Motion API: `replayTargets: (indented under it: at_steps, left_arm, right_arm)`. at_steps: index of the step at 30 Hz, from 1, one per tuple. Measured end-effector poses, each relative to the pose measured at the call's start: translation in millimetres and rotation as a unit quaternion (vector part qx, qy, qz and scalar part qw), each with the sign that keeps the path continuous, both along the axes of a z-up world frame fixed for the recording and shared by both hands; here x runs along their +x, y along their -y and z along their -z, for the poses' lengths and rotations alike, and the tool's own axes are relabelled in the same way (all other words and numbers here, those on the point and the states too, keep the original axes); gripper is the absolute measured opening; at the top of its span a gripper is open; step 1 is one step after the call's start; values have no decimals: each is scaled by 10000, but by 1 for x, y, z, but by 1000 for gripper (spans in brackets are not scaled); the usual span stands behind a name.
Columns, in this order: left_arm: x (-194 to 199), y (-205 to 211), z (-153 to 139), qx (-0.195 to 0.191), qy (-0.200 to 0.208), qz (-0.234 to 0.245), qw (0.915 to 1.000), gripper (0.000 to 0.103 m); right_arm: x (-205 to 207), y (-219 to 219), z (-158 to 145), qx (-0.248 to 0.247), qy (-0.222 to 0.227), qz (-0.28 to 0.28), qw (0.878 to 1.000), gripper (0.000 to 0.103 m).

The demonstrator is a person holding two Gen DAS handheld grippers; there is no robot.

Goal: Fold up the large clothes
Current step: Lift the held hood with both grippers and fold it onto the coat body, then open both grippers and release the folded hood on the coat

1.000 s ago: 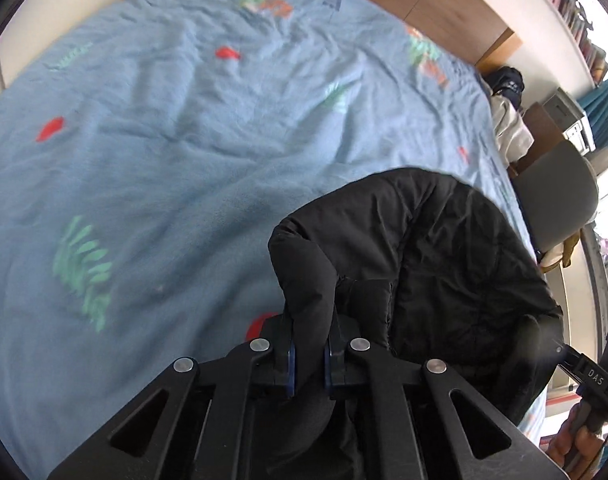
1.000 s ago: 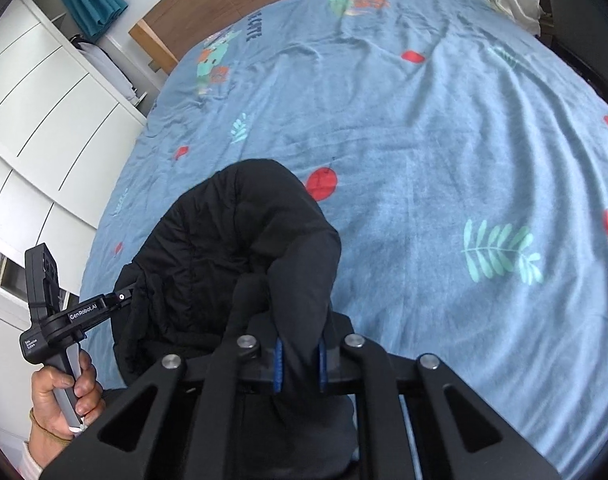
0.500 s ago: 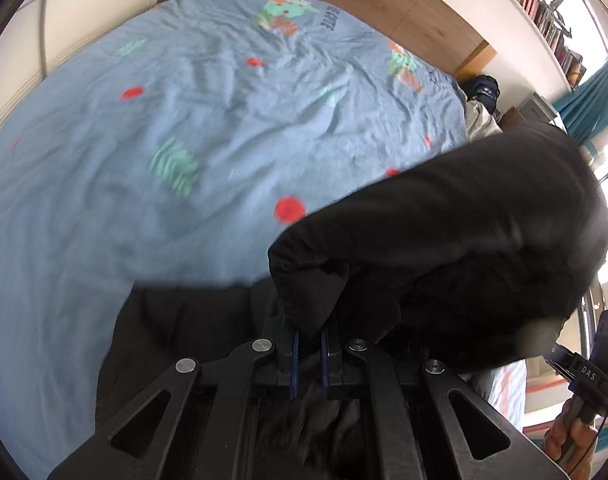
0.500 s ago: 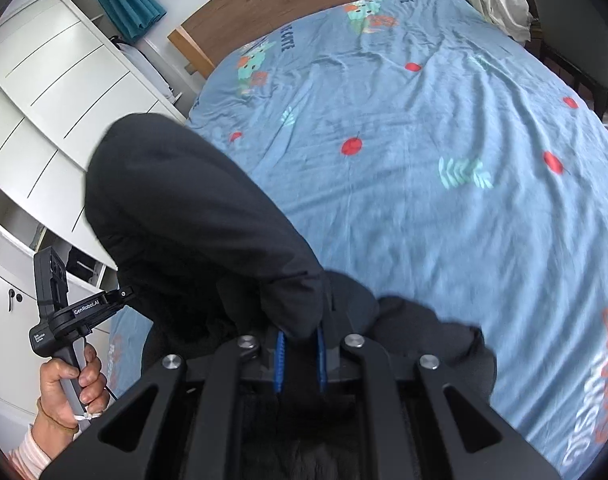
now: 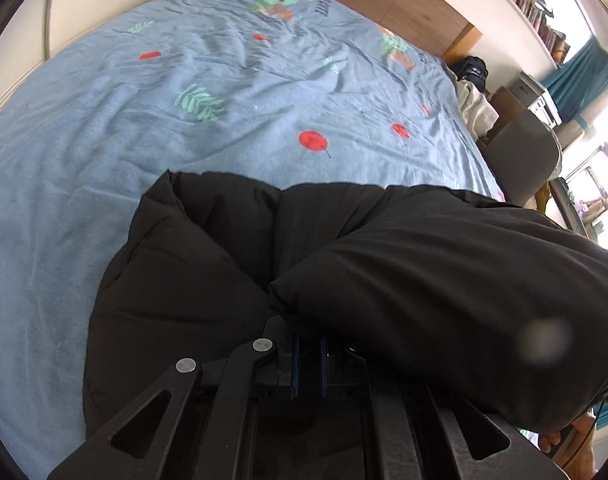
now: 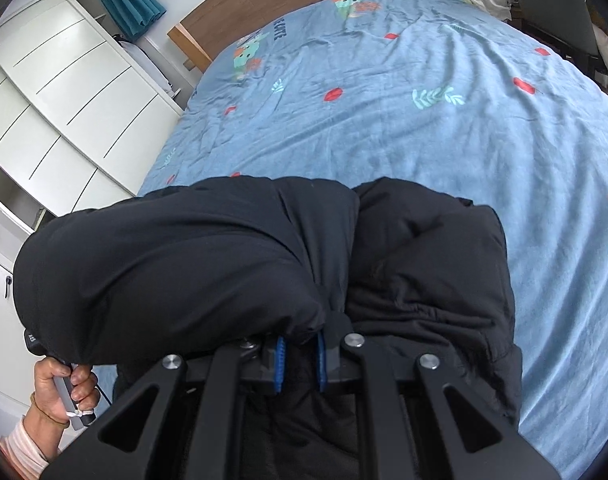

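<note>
Both claws, left [image 5: 307, 354] and right [image 6: 299, 354], clamped on black jacket [image 5: 384, 248]; folded edge now pulled back over itself on bed [image 5: 103, 120], fold nearly done.

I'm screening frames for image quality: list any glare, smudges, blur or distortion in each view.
Left wrist view: blown-out window glare at the right edge, a pale out-of-focus smudge over the black jacket, fisheye bending of the bed. Right wrist view: even daylight, sharp, the cabinets curved by the lens, dark corners.
</note>
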State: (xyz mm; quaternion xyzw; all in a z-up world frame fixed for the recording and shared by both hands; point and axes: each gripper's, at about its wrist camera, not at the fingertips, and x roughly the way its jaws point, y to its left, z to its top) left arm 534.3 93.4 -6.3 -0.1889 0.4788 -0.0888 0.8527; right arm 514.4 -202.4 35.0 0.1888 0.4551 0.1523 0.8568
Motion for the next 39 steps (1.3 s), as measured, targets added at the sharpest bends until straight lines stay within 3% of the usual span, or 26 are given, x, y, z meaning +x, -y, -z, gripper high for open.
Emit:
replayTargets:
  at_steps: [10,16,20,23,24,25,27,28,33,39]
  left_arm:
    - [-20,-8,13,29,247,-69,9997,15]
    - [-62,-15,11,89,264,-351,9990,18]
    - [-96,-25,-11,158,255,-464,9985,25]
    - [-109,-27,-40,391,446,-432,9973,43]
    - [-111,-26,-51,467,562,-443,9963,49]
    - [-110,-25,-58,480,640,-444,9958,54]
    - [-103,-19,-73,435,782,-406,9952,57]
    - [-98,-15,-77,431,834,-371,9949,58]
    - [-61,20,-86,517,1127,-106,9922,62]
    - [-18,60,-73,672,1327,252,9885,66]
  right_arm:
    - [-21,-7,11,-370,541,-39,9978,15]
    - [-56,-9,9,-546,620,154,9965,21]
    - [-99,-8,-9,-653,547,196,9962,21]
    - [-118,-11,-36,-822,694,123,9941,21]
    - [-120,-14,-46,-893,773,97,9930,26]
    - [-120,-16,-55,-931,853,97,9919,30]
    - [-116,-24,-72,-980,1070,97,9894,55]
    - [-113,-28,-78,-1019,1161,69,9880,59]
    - [-79,-69,-92,-1312,1492,-390,9793,61]
    - [-37,-116,-81,-1454,1751,-937,9692,61]
